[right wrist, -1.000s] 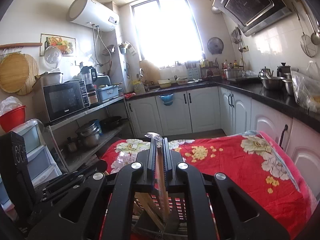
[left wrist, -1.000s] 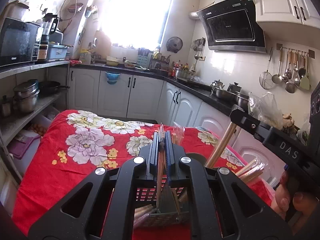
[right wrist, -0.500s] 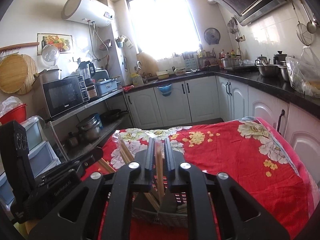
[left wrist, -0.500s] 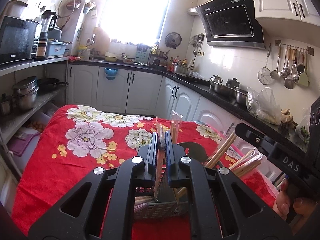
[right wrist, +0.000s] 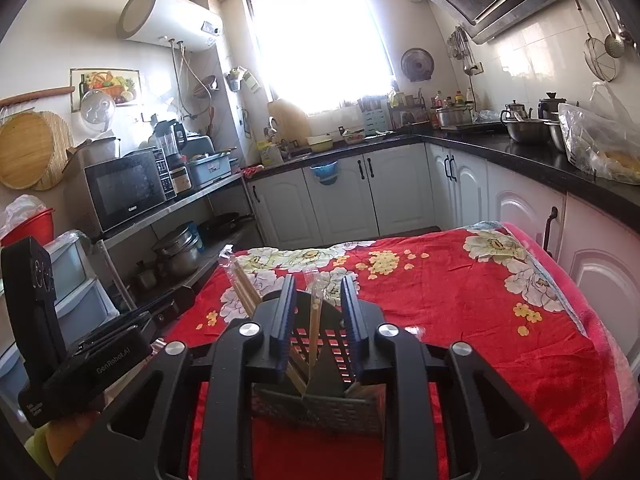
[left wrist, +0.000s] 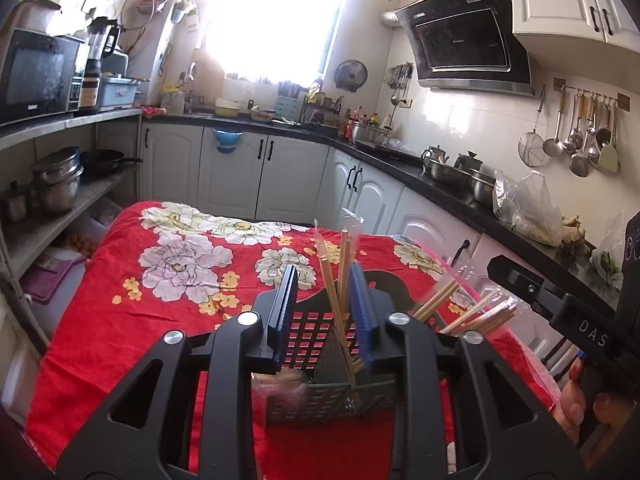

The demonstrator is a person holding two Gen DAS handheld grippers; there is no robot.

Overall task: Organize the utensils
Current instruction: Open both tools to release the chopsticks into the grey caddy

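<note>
A dark perforated utensil basket stands on the red flowered tablecloth, right under both grippers; it also shows in the right wrist view. My left gripper is open above it, and wrapped wooden chopsticks stand loose in the basket between the fingers. More chopsticks lean out at the right. My right gripper is open, with a wrapped chopstick pair standing free in the basket between its fingers. Other chopsticks lean left.
The other gripper's body shows at the right edge of the left view and at the left edge of the right view. White cabinets and a black counter run behind and right. Shelves with pots stand left.
Both grippers were shut on wrapped chopsticks and lowered them into the basket. Both have now opened and the chopsticks stand free in it.
</note>
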